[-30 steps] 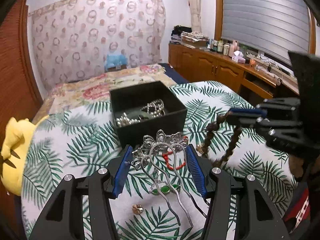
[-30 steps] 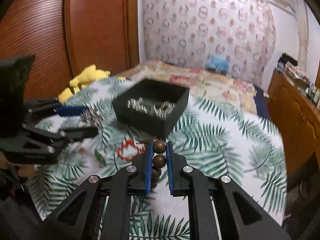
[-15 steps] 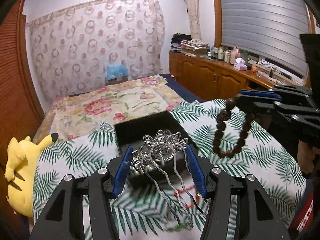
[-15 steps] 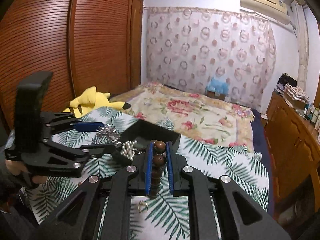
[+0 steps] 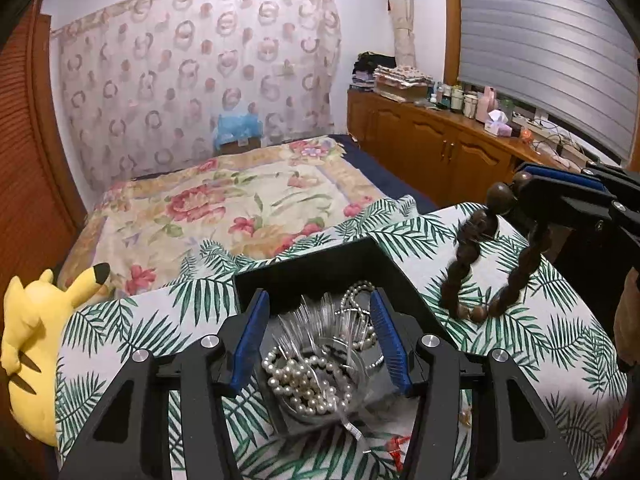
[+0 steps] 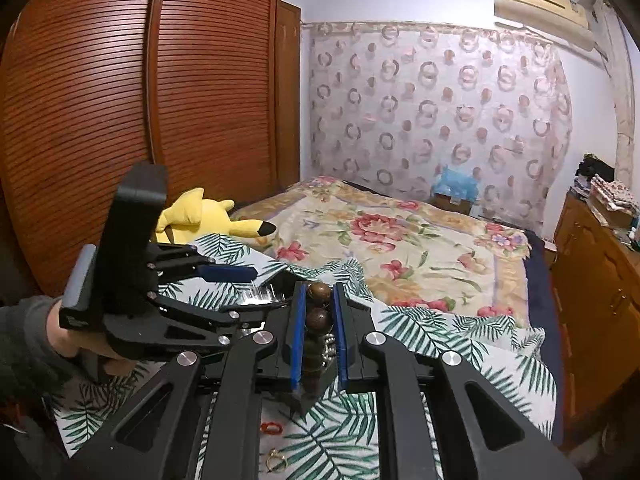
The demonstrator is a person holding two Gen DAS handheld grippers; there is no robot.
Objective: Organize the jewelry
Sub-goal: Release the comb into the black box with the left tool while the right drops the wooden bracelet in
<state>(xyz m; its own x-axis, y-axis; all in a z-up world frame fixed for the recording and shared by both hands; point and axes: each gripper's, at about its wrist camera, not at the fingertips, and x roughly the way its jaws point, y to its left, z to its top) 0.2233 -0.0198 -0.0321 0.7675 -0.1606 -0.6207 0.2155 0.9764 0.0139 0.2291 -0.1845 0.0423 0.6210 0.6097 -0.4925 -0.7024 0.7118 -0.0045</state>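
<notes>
1. Already stowed: a pearl strand (image 5: pixel 308 380) and a finer silver chain (image 5: pixel 356 300) lie inside the black box (image 5: pixel 320 268), directly below the jaws of the left gripper (image 5: pixel 318 340).
2. In hand on the left: a silver hairpin (image 5: pixel 316 320) shows only as a motion-blurred streak between the blue pads, over the box. The jaws stand apart; I cannot tell whether the pads touch it, so it may be falling free.
3. In hand on the right: the right gripper (image 6: pixel 318 320) has its jaws clamped on a string of dark wooden beads (image 6: pixel 318 318). In the left wrist view the loop hangs below those jaws, beside the box and not yet over it.
4. Left to do, as I judge it: bring the beads over the box and let go, then collect the strays. A small red bracelet (image 6: pixel 271 427) and a gold ring (image 6: pixel 276 458) lie on the cloth below and just left of the right jaws.
5. So the task looks past its middle, with several pieces still out.
6. Surface: a counter covered by a white cloth with green palm leaves (image 5: pixel 520 340), standing against a bed with a floral quilt (image 5: pixel 240 200).
7. Room: a yellow plush toy (image 5: pixel 32 336) far left of the left jaws, a slatted wooden wardrobe (image 6: pixel 120 100), a patterned curtain (image 5: pixel 192 60), and a wooden sideboard (image 5: pixel 440 152) under a shutter.
</notes>
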